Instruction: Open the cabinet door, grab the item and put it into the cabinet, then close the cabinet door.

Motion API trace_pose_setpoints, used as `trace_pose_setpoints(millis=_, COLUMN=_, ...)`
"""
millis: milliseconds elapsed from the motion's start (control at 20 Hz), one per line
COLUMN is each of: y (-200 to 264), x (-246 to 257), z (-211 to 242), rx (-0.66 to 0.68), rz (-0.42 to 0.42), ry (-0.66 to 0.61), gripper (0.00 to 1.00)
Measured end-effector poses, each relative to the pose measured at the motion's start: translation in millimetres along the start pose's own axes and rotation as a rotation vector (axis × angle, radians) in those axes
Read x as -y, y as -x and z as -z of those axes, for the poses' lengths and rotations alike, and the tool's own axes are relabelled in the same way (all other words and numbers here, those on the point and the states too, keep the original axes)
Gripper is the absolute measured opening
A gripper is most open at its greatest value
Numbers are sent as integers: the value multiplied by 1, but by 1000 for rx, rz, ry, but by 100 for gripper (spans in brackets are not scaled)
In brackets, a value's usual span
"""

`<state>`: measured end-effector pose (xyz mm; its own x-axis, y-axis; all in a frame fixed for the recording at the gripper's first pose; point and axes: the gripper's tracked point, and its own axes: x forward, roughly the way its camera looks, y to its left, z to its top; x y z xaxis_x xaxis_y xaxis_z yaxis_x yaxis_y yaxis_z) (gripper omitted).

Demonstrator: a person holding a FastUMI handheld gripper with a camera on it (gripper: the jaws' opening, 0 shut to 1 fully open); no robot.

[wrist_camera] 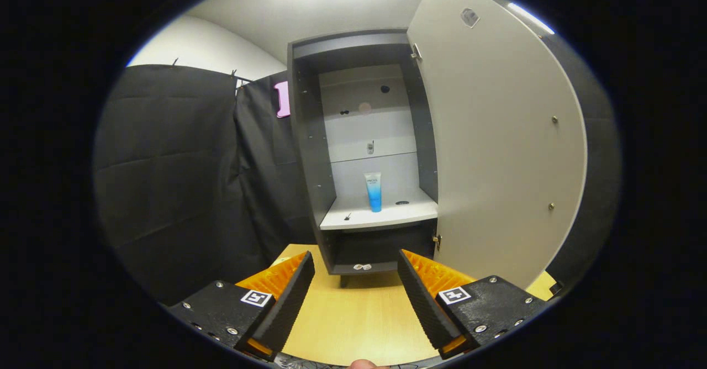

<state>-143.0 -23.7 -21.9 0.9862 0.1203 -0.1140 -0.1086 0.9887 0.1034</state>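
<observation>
A tall dark cabinet [309, 153] with a pale interior stands on the wooden table, beyond my fingers. Its door [497, 137] is swung wide open to the right. A blue tube [374, 191] stands upright on the cabinet's white shelf [353, 220], near the middle. My gripper [356, 264] is open, its fingers spread apart with nothing between them, held back from the cabinet and aimed at its lower part. The tube is well ahead of the fingertips and above them.
The wooden table top [359, 319] lies under the fingers. Black cloth [182, 181] hangs to the left of the cabinet. A lower dark compartment [381, 250] sits beneath the shelf. Small fittings [362, 267] lie on the cabinet's bottom lip.
</observation>
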Motion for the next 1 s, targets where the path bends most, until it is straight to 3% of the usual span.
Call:
trace_pose_setpoints(millis=100, y=24, x=15, z=-4, rx=7, rz=-32, ry=9, gripper=94)
trace_pose_setpoints(millis=250, y=56, x=64, z=-9, rx=-2, rz=-4, ry=6, gripper=94)
trace_pose_setpoints(millis=600, y=113, x=231, z=-21, rx=8, rz=211, ry=-25, gripper=94)
trace_pose_setpoints(millis=800, y=110, x=297, z=-40, rx=19, rz=268, ry=-36, gripper=95)
trace_pose_setpoints(millis=1000, y=71, x=315, z=-51, rx=-4, rz=217, ry=-31, gripper=95)
